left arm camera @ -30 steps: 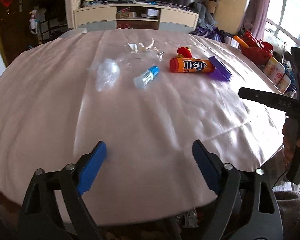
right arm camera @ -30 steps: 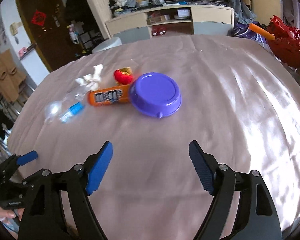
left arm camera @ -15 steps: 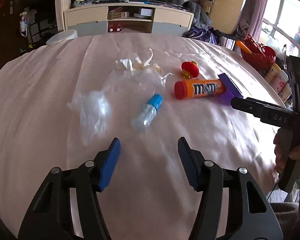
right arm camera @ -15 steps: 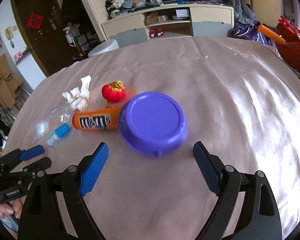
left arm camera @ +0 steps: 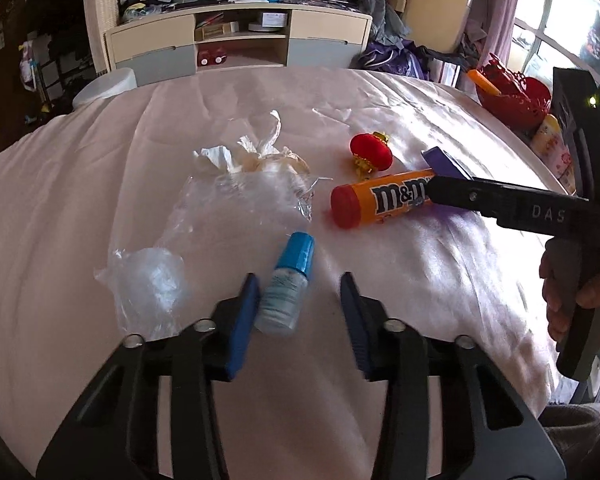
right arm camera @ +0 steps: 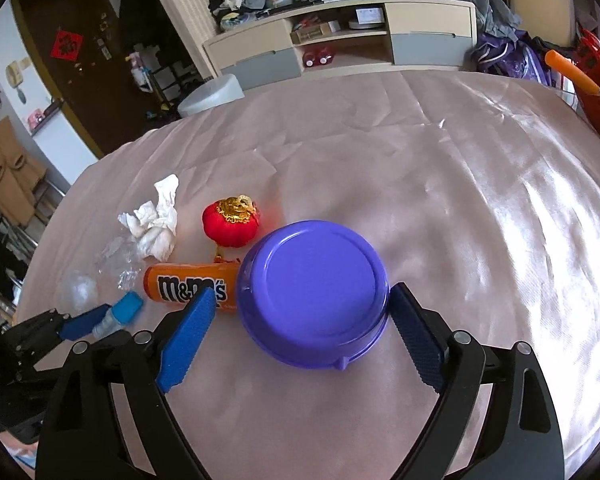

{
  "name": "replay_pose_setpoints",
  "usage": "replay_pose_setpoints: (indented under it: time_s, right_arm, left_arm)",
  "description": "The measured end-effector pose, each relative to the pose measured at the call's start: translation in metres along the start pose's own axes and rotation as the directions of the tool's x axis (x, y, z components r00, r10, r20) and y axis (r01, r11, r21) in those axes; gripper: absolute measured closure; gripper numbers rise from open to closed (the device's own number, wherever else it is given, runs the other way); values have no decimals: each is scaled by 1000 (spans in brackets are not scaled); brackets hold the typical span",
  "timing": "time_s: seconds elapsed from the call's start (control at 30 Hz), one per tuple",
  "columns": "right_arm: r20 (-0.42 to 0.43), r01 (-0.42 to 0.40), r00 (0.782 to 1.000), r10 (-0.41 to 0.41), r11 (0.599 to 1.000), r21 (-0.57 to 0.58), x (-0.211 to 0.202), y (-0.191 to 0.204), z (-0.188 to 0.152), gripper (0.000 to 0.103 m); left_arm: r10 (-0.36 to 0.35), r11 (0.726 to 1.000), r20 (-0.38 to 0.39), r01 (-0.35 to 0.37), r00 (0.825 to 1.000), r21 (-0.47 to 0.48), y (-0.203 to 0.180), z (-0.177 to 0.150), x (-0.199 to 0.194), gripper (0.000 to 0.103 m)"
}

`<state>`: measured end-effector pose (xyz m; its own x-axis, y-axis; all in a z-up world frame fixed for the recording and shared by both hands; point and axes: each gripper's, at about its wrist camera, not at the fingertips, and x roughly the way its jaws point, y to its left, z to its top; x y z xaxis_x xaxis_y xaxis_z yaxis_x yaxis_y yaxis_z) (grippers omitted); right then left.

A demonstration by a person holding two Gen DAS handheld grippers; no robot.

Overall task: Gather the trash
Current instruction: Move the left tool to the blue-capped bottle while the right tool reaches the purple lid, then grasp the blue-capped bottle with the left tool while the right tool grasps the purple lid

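A small clear bottle with a blue cap (left arm camera: 286,283) lies on the pink tablecloth between the fingers of my open left gripper (left arm camera: 298,294), close to the left pad. It also shows in the right wrist view (right arm camera: 118,315). Clear plastic wrap (left arm camera: 152,280), a larger clear bag (left arm camera: 244,196) and a crumpled white tissue (left arm camera: 236,156) lie beyond it. An orange M&M's tube (left arm camera: 380,200) lies to the right. My right gripper (right arm camera: 300,312) is open, its pads on either side of an upturned purple bowl (right arm camera: 314,288).
A red lantern ornament (right arm camera: 230,224) sits behind the tube and bowl. A red basket (left arm camera: 516,94) and bottles stand at the table's right edge. A cabinet (left arm camera: 236,46) and clutter lie beyond the table. The tablecloth (right arm camera: 480,200) stretches right of the bowl.
My left gripper has moved forward to the small bottle, which now lies between its fingers, and its jaws have narrowed. My right gripper has moved forward until its pads flank the purple bowl.
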<state>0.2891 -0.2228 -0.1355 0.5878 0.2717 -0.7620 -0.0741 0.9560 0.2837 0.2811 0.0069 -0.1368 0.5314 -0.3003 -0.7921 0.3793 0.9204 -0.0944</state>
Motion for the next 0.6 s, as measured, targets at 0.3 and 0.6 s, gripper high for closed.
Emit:
replay_pose_setpoints:
  time_s: [0.3,0.6]
  right_arm:
    - [-7,21,1000,-21,999,-48,-4,9,-7,28]
    - [24,21,1000,-19,997,-70,-38,9,-30,28]
  left_arm:
    - [13,1000,-5,-13,1000,13,-3,-7,-6,86]
    - [6,1000,-19,-6,1000,8,-14,-31,-25,86]
